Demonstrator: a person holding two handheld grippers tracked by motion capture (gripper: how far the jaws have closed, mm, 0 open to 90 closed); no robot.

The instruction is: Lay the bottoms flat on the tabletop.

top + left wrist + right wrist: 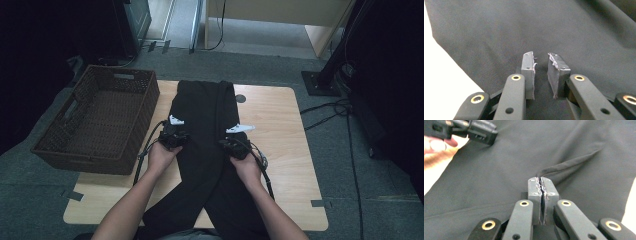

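High view: black trousers (200,130) lie flat down the middle of the table (285,130), from far edge to near edge; wicker basket (95,117) at the left edge.
Left gripper (541,75) view: pads apart, resting over flat cloth, nothing pinched.
Right gripper (541,200) view: pads pressed together, seemingly pinching a raised fold.
Handling: likely soft, light, limp; best taken at edges or folds, both hands.

trousers (200,150) cut off at bottom edge
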